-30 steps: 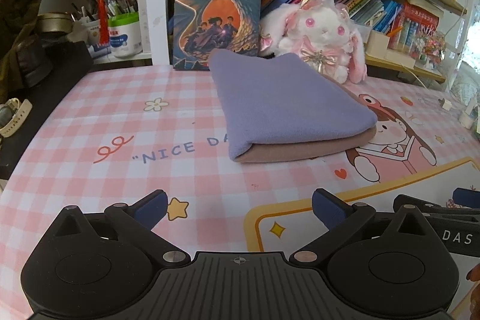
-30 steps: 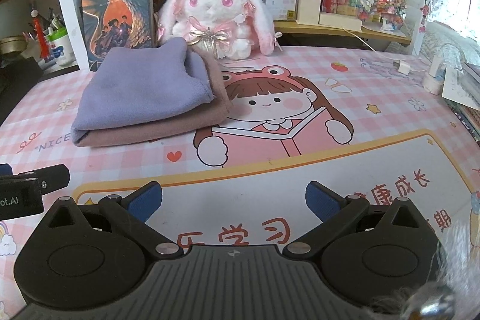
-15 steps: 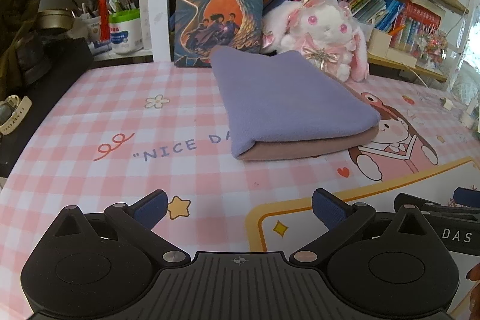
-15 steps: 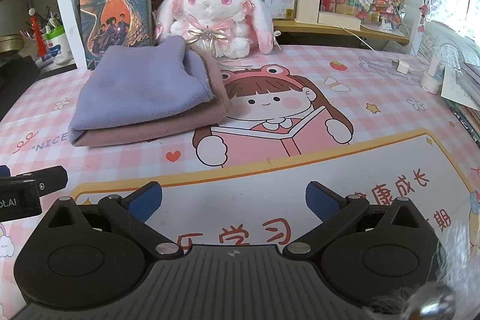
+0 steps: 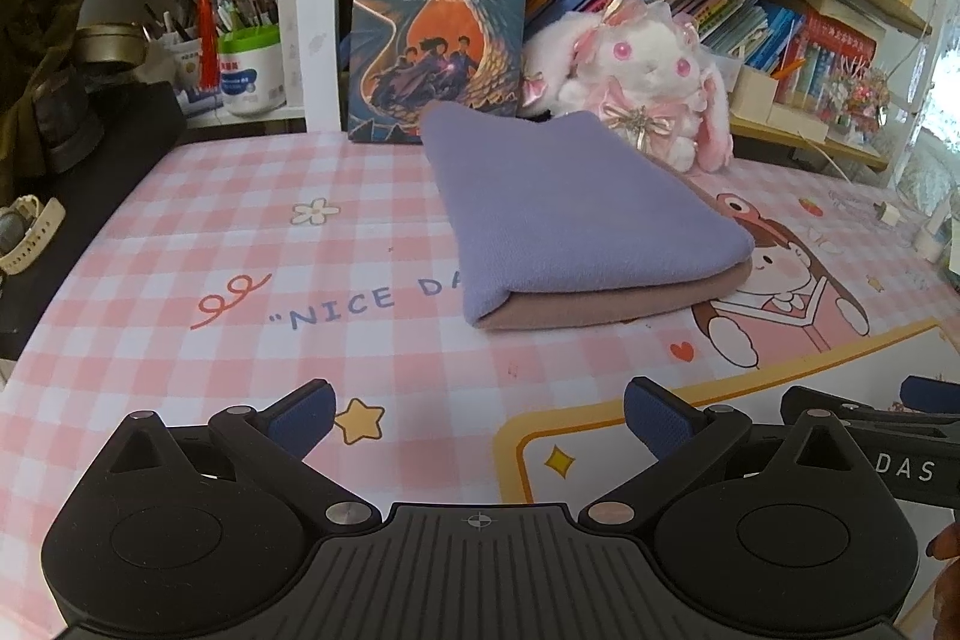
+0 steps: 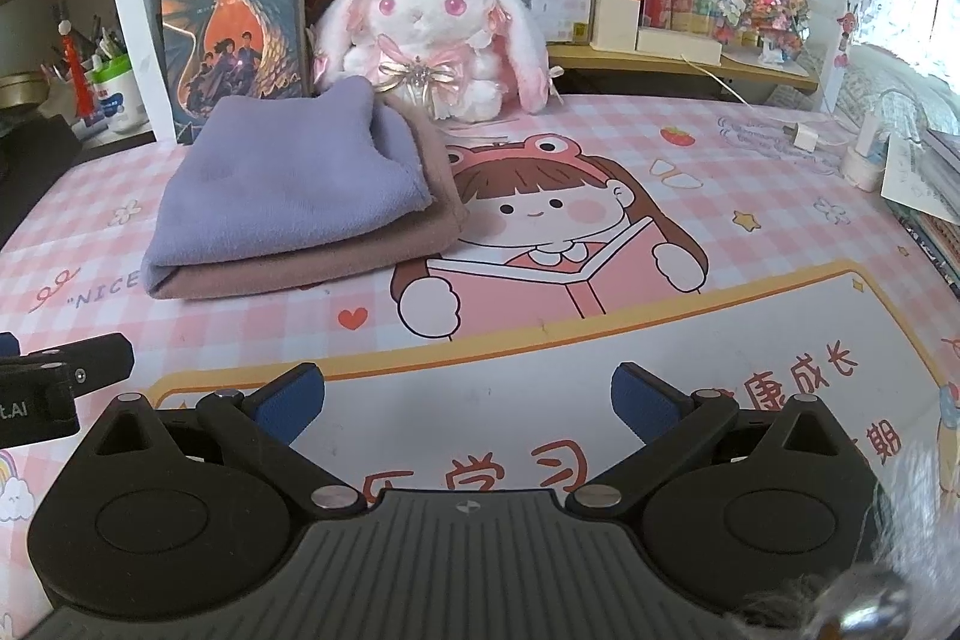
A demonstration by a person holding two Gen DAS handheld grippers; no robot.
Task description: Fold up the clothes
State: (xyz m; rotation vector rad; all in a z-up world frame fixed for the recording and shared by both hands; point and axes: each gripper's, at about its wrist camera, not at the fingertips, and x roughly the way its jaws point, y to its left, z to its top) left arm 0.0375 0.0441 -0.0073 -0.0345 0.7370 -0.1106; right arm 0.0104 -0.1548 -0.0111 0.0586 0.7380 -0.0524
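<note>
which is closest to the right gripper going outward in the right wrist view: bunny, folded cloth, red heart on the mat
From the right gripper:
1. Red heart, just ahead on the mat, slightly left.
2. Folded cloth, farther back, left.
3. Bunny, farthest, against the bookshelf, behind the cloth.

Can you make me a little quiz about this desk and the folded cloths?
1. True or false: the purple cloth lies on top of the brown cloth.
2. Which toy sits behind the cloths? A) plush bunny B) teddy bear C) robot
3. Fill in: the left gripper and right gripper are both ____ and hold nothing.

Key: 1 true; 2 A; 3 open
</note>
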